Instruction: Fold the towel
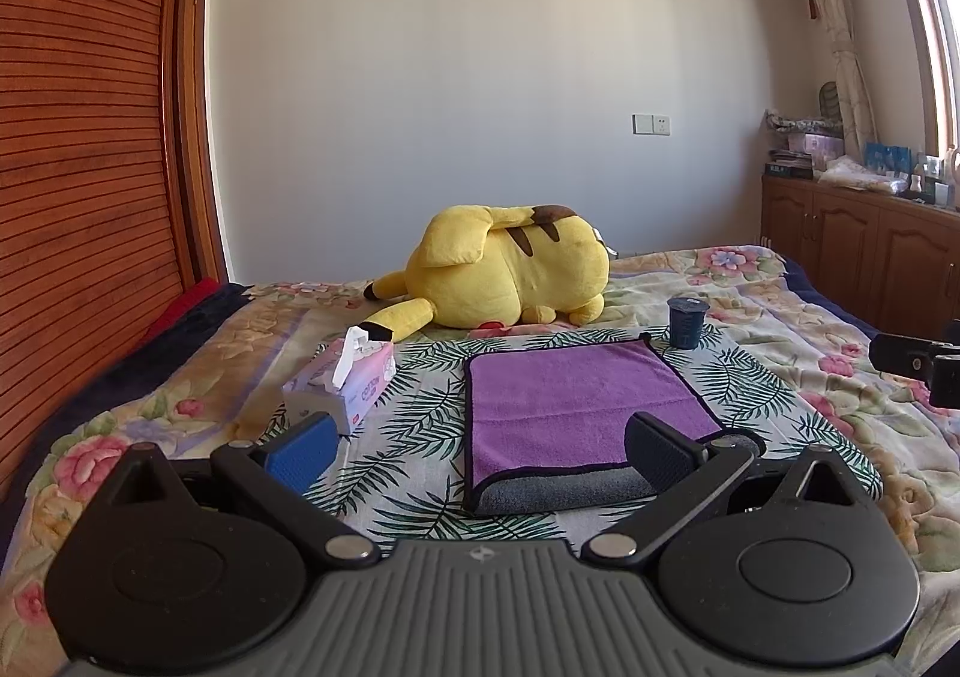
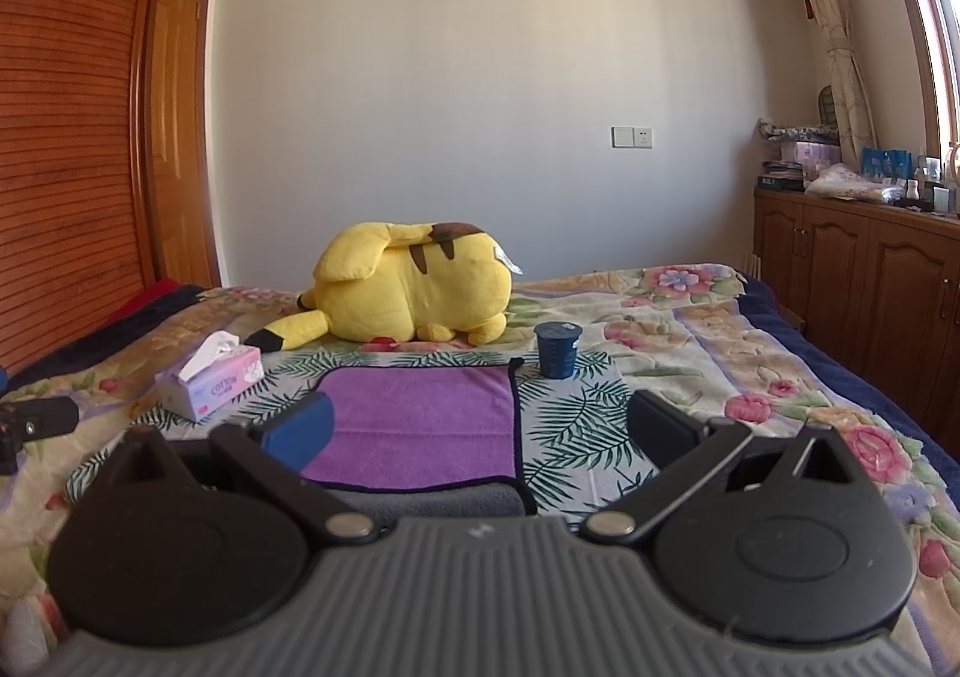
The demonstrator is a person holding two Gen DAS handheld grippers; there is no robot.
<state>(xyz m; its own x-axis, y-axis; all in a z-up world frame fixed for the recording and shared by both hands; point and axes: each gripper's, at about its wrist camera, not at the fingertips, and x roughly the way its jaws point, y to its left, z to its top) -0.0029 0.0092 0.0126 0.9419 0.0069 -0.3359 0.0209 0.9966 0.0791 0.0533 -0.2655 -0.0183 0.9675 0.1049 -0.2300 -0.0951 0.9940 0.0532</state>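
A purple towel (image 1: 570, 401) with a dark hem lies on the leaf-print cloth on the bed, folded over so its grey underside (image 1: 564, 488) shows along the near edge. It also shows in the right wrist view (image 2: 420, 419). My left gripper (image 1: 480, 452) is open and empty, held above the towel's near edge. My right gripper (image 2: 477, 434) is open and empty above the towel's near right corner. The right gripper shows at the right edge of the left wrist view (image 1: 918, 362).
A yellow plush toy (image 1: 510, 275) lies beyond the towel. A tissue box (image 1: 342, 383) stands left of the towel, and a dark blue cup (image 1: 687, 321) stands at its far right corner. A wooden wardrobe (image 1: 90, 137) is left and cabinets (image 1: 870, 251) right.
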